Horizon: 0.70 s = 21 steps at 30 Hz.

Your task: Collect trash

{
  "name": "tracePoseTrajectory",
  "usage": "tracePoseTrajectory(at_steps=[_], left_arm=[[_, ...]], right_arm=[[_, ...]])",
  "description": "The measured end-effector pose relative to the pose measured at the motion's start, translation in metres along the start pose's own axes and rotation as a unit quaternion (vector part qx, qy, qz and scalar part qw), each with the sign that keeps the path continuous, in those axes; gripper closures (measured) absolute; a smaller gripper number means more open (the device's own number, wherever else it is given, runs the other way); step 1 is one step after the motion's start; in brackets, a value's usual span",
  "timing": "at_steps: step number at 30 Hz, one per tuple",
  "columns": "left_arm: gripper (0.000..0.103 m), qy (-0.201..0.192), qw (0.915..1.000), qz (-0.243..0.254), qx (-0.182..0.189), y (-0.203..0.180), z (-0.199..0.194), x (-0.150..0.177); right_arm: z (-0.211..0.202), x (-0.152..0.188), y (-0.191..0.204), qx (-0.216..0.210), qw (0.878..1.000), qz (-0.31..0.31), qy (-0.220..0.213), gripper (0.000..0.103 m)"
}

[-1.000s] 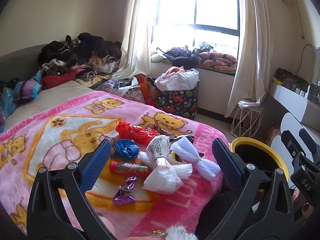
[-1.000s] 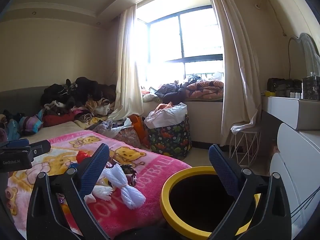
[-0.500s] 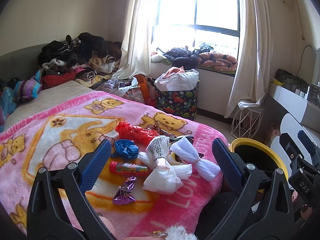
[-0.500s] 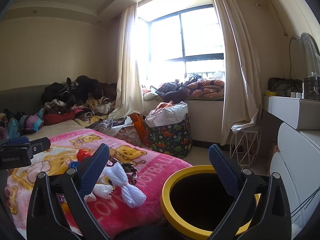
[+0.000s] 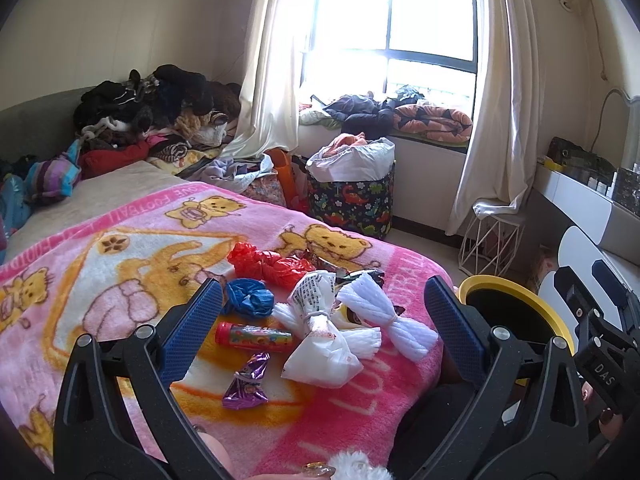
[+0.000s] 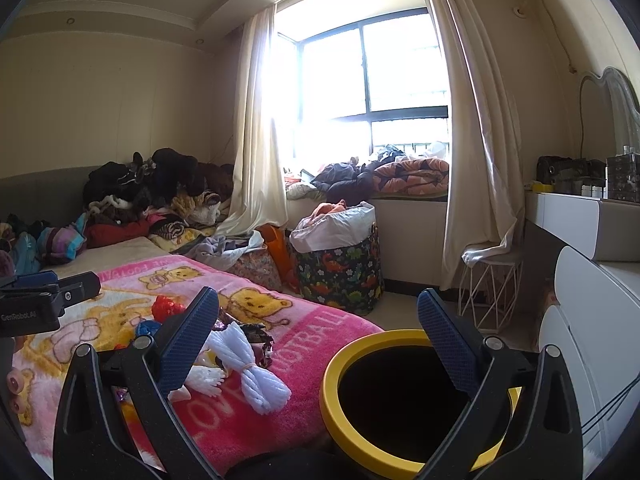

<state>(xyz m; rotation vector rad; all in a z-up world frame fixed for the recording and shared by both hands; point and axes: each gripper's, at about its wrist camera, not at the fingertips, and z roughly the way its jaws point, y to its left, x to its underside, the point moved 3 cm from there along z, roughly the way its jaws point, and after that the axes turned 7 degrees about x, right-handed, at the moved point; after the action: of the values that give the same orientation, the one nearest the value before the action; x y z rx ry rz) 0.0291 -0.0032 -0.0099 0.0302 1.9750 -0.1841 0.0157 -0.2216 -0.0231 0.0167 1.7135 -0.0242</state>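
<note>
Your left gripper (image 5: pixel 320 332) hangs over the bed's pink blanket (image 5: pixel 120 264) with jaws released and empty; your right gripper (image 6: pixel 318 336) is likewise spread wide, holding nothing, above the yellow-rimmed bin (image 6: pixel 400 404) beside the bed's foot edge. The trash lies clustered near that foot edge: red bag (image 5: pixel 268 264), blue bag (image 5: pixel 248 298), candy tube (image 5: pixel 254 335), purple wrapper (image 5: pixel 246 382), white knotted bag (image 5: pixel 320 344), white foam bundle (image 5: pixel 384 320).
</note>
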Motion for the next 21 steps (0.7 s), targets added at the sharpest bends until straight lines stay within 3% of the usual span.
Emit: tracePoseTrajectory(at_steps=[21], left_arm=[[0.01,-0.002,1.0,-0.004,-0.002,0.0038,-0.0014,0.0011]], right_arm=[[0.0008,0.0035,-0.0003,-0.001,1.0,-0.001,0.003,0.006]])
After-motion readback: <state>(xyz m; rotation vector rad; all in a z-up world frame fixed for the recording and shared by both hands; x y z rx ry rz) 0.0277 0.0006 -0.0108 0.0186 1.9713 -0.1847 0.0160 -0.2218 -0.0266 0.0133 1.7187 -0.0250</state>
